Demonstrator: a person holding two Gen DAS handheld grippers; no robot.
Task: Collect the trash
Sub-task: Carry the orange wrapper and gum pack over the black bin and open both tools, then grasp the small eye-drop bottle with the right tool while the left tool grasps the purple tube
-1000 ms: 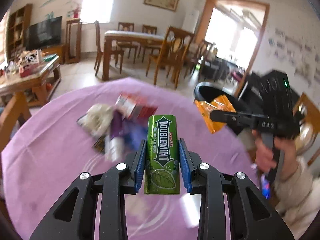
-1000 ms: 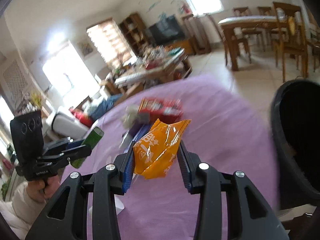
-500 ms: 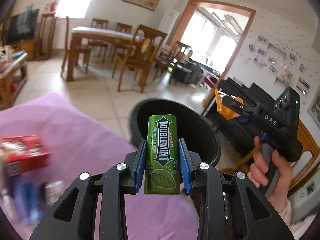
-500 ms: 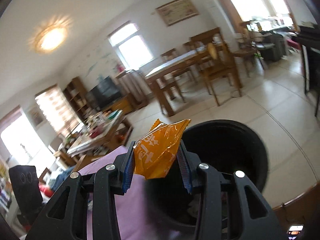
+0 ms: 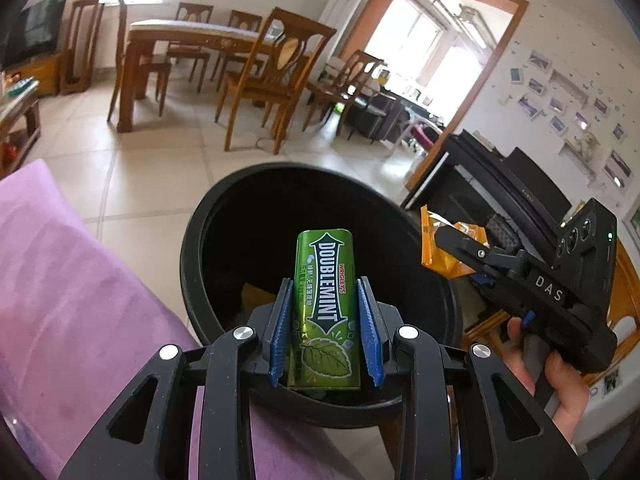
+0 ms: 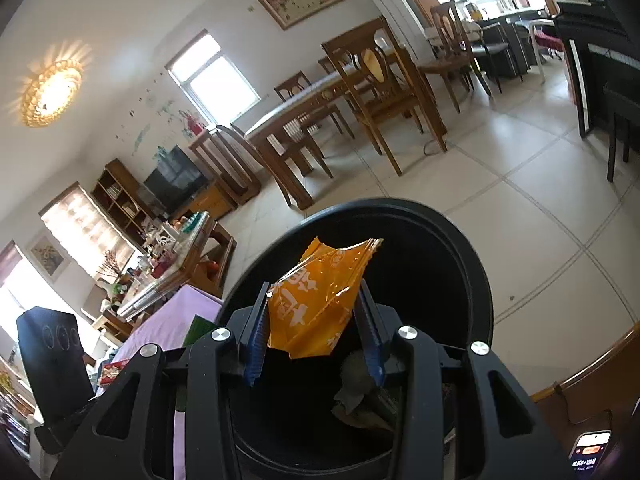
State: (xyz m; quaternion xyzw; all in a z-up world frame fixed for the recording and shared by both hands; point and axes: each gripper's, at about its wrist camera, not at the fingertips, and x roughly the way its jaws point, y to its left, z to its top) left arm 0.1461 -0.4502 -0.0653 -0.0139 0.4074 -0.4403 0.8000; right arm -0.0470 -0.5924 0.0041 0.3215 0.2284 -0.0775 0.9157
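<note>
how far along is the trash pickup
Done: some crumpled trash already lies in the round black bin. In hand: the left tongs grip a green gum pack and the right tongs an orange plastic wrapper, both over the bin. Left: releasing them.

I see a bright daylit room: the window (image 6: 216, 76) and doorway (image 5: 432, 52) blow out to white, and a ceiling lamp (image 6: 50, 92) glows with glare. Both fisheye views are sharp, bending lines and darkening to black at the corners, while the bin's (image 5: 192, 240) interior stays in deep shadow.
</note>
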